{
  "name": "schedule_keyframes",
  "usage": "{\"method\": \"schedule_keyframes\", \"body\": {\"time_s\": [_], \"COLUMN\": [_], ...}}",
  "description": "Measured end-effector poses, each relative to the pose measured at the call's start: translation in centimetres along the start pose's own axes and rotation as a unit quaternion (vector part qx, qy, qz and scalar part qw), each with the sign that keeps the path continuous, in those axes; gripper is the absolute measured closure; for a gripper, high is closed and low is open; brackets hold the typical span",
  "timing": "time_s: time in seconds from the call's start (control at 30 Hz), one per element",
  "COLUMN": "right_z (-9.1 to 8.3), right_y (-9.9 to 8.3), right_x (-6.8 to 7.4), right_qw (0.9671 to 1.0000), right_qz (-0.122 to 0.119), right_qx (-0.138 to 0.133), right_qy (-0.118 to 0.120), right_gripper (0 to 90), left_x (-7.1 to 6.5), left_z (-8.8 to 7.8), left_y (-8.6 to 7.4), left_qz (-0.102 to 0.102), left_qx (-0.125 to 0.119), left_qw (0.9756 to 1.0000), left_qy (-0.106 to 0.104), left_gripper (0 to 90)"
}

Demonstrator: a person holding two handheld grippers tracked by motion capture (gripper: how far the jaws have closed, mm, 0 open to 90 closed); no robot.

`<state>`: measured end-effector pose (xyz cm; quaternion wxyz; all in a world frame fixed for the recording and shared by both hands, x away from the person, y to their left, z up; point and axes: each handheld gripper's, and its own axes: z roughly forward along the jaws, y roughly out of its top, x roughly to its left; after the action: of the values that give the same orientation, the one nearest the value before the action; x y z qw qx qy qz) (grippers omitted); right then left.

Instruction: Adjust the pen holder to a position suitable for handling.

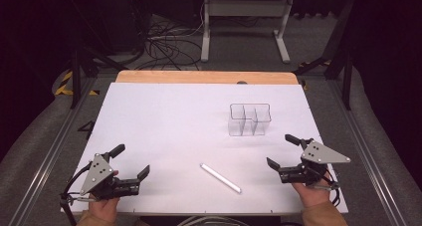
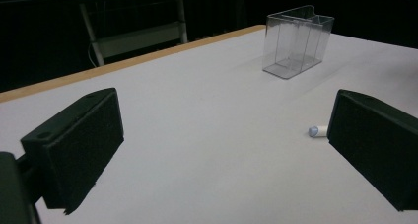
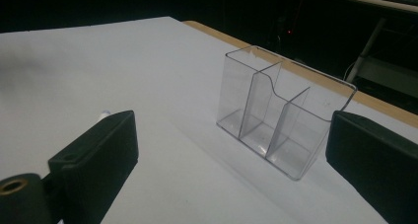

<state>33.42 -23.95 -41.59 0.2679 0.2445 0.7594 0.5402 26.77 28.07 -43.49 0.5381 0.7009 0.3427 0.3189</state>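
Left claw [image 1: 133, 160] low over near-left corner of white tabletop [image 1: 164, 116], jaws spread wide, nothing between them; hand [image 1: 104, 206] grips it from near edge. Right claw [image 1: 283, 151] at near right, jaws likewise wide and empty. White tube-like stick [image 1: 220, 178] lies flat on tabletop between claws, slanting from centre toward near right, apart from both. Clear plastic organizer [image 1: 250, 119] with upright dividers stands right of centre, farther back, compartments empty. Left gripper view: stick end [image 2: 315, 130] just beside right jaw
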Motion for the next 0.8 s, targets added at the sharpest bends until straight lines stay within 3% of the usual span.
{"method": "schedule_keyframes", "body": {"time_s": [0.27, 0.47, 0.63, 0.8], "right_z": [0.9, 1.0, 0.9, 1.2], "right_y": [1.0, 1.5, 2.6, 3.8], "right_x": [-0.3, -0.5, -0.8, -1.1], "right_qw": [0.9997, 0.9996, 0.9981, 0.9967], "right_qz": [-0.019, -0.021, -0.029, -0.034], "right_qx": [0.014, 0.018, 0.053, 0.066], "right_qy": [0.005, 0.007, 0.016, 0.033], "right_gripper": [6.0, 5.8, 10.7, 14.8], "left_x": [0.0, 0.0, 0.1, 0.0], "left_z": [0.0, -0.1, 0.0, 0.0], "left_y": [0.0, 0.0, 0.0, 0.0], "left_qz": [-0.002, -0.002, -0.002, -0.001], "left_qx": [-0.001, -0.001, -0.001, 0.0], "left_qw": [1.0, 1.0, 1.0, 1.0], "left_qy": [0.002, 0.005, 0.006, 0.008], "left_gripper": [1.5, 1.4, 1.4, 1.4]}}
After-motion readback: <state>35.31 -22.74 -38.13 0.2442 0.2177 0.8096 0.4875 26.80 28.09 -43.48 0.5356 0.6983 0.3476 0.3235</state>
